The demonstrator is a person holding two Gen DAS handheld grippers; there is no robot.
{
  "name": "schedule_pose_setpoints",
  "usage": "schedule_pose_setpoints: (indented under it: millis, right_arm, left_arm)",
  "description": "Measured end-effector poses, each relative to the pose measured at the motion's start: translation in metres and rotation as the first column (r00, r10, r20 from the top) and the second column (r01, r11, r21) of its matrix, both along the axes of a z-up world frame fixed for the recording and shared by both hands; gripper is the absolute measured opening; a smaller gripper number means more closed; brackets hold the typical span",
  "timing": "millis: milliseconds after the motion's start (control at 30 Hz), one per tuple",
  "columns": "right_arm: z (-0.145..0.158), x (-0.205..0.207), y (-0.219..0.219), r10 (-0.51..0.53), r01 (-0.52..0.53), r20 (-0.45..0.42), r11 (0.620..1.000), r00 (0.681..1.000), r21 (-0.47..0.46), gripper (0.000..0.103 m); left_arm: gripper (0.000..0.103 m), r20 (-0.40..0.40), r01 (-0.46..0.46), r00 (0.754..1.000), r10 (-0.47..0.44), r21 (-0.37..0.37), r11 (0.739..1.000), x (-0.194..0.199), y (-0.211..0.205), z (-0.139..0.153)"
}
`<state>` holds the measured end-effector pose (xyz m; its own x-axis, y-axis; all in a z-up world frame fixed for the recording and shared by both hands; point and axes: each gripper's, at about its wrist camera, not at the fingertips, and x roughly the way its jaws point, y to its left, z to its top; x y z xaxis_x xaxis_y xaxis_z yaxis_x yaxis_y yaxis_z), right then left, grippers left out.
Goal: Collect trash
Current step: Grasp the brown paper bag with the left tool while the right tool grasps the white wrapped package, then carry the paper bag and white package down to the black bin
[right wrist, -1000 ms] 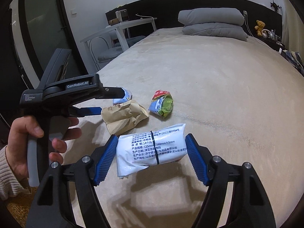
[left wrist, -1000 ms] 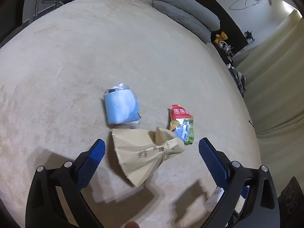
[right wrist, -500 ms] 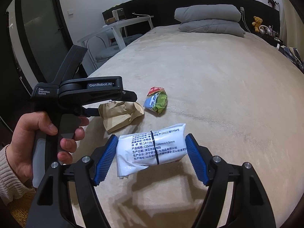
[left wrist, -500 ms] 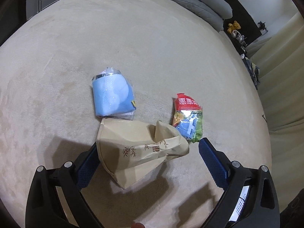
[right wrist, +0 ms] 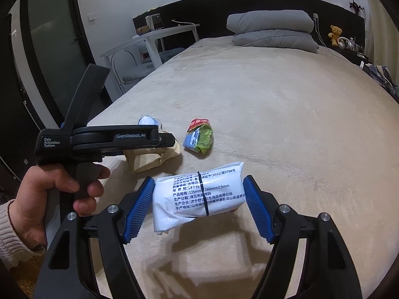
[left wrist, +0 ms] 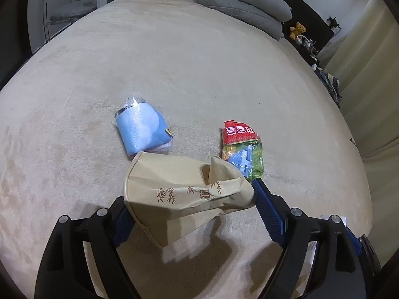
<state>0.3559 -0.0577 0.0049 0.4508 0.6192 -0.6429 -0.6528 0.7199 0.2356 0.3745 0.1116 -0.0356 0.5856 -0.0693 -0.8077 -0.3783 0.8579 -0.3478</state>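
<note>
Left gripper (left wrist: pixel 189 209) has just been closing around the crumpled brown paper bag (left wrist: pixel 184 191) on the bed (left wrist: pixel 199 62), pads seemingly touching; right gripper (right wrist: pixel 198 205) pinches a white packet (right wrist: pixel 199 194), keeping collected trash aloft

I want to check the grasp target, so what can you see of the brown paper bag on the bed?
The brown paper bag is crumpled tan paper printed with brown bamboo leaves and characters. It lies flattened on the beige bedcover, its open mouth gaping toward the red and green snack wrapper. Its far edge overlaps the blue packet. The left gripper has just been closing; its blue fingers now touch both sides.
</note>
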Motion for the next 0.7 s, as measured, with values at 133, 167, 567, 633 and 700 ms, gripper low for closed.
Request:
schedule_pose_setpoints:
  millis: [133,167,567,633,700]
  right_arm:
    - [0.002,-0.002,-0.007,-0.022,0.022,-0.008,1.0,1.0,0.02,0.073]
    - [0.003,-0.002,-0.01,-0.028,0.028,-0.008,0.999,1.0,0.023,0.073]
    - [0.016,-0.033,-0.039,-0.108,0.107,0.012,0.992,0.994,0.065,0.073]
    - [0.017,-0.045,-0.043,-0.11,0.108,0.019,0.992,0.994,0.07,0.073]
    - [0.018,-0.057,-0.048,-0.111,0.109,0.021,0.991,0.994,0.08,0.073]
  left_arm:
    - [0.083,0.029,0.018,0.999,-0.018,0.001,1.0,-0.016,-0.001,0.014]
    - [0.083,0.036,0.021,0.999,-0.021,0.003,1.0,-0.021,-0.002,0.017]
    - [0.083,0.204,0.054,0.978,-0.045,-0.037,0.998,-0.1,-0.018,0.055]
    - [0.083,0.23,0.06,0.972,-0.048,-0.044,0.997,-0.119,-0.023,0.057]
    - [0.083,0.255,0.068,0.966,-0.053,-0.05,0.996,-0.14,-0.028,0.057]
